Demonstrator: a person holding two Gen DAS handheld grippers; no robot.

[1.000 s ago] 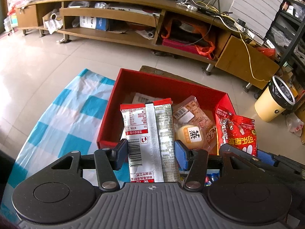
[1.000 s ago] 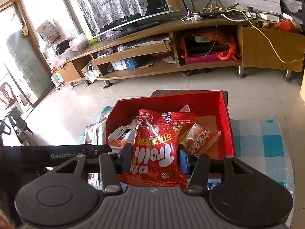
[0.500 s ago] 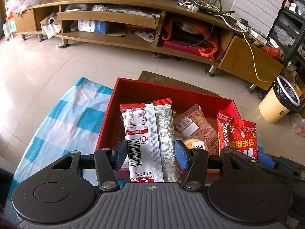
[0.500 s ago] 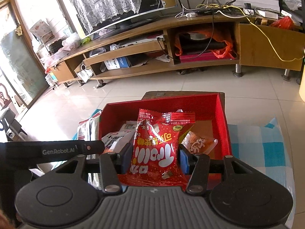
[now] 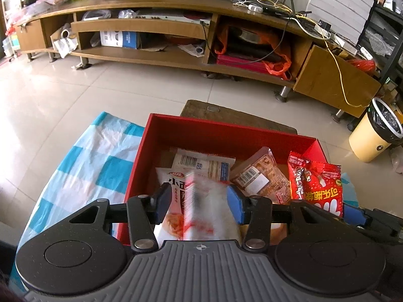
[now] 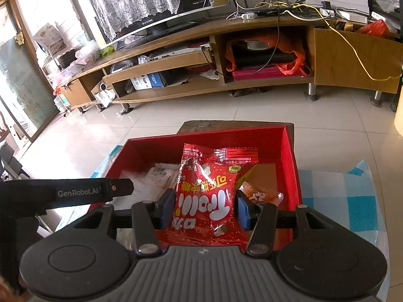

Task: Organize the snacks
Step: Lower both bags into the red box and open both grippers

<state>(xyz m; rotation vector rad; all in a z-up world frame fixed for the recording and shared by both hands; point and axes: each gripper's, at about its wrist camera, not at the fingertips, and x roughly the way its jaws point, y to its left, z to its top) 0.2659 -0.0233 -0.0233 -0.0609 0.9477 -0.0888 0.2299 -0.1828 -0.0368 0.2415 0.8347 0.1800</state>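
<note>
Snack packets [image 5: 204,166] in box [image 5: 226,128] on cloth [image 5: 95,166]

1. A home living room: a long wooden TV stand [image 6: 226,37] runs along the wall.
2. A TV [image 6: 156,2] draped with lace stands on it.
3. Cables [image 5: 282,12] and a router clutter its top; boxes and bags fill its shelves.
4. Glossy tile floor [image 5: 63,95], a lined bin [image 5: 377,130], and a checked cloth [image 5: 83,166].

"GenRobot.AI" is printed on the left gripper [image 6: 83,193].
</note>
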